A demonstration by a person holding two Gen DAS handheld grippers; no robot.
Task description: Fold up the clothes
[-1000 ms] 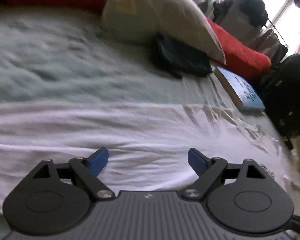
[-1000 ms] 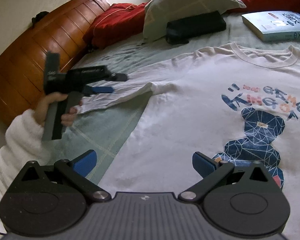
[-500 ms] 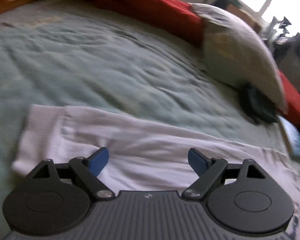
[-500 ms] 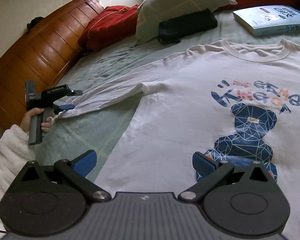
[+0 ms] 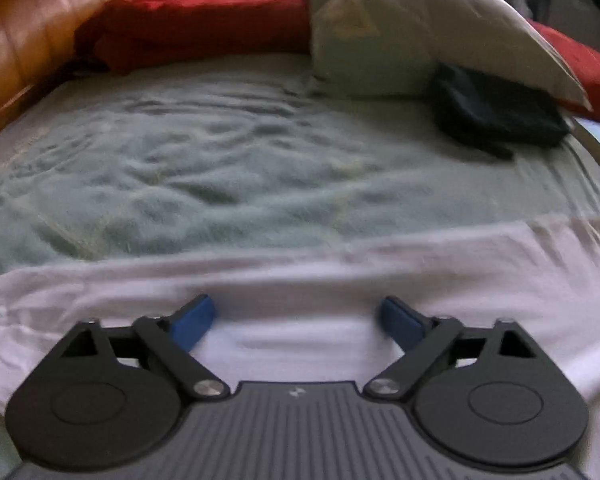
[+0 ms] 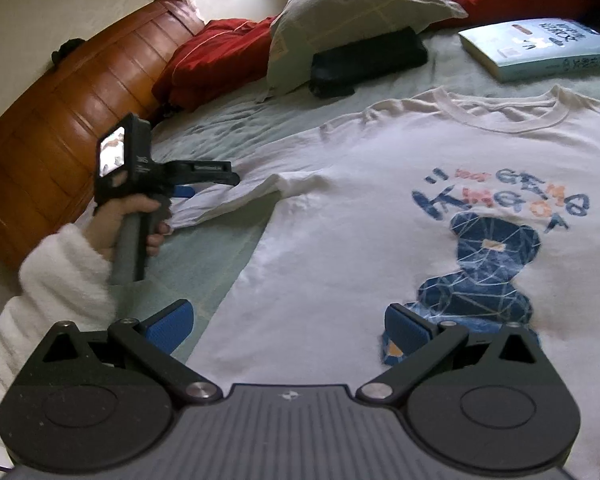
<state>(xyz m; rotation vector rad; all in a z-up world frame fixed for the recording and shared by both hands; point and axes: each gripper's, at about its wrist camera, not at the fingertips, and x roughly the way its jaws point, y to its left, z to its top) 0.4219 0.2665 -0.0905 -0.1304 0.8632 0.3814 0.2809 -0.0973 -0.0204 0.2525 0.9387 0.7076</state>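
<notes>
Shirt [image 6: 380, 216] flat, print up, on bed [image 5: 220, 168]. Left gripper [image 5: 296, 316] spread wide over the sleeve [image 6: 236, 196]; right gripper [image 6: 288, 324] likewise slack above the hem. Pinch sleeve cuff only, not the sheet, then fold inward.

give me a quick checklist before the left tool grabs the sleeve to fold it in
1. Left tool open: ok, blue fingers spread wide.
2. Sleeve under the left tool: ok, white cloth fills the gap between the fingers in the left wrist view.
3. Sleeve actually gripped: not ok, nothing pinched yet.
4. Right tool free: ok, open above the white t-shirt, holding nothing.
5. Shirt body flat: ok, spread print-side up on the bedsheet, small wrinkles only.
6. Fold path clear: ok, the book and black pouch lie beyond the collar, off the shirt.
</notes>
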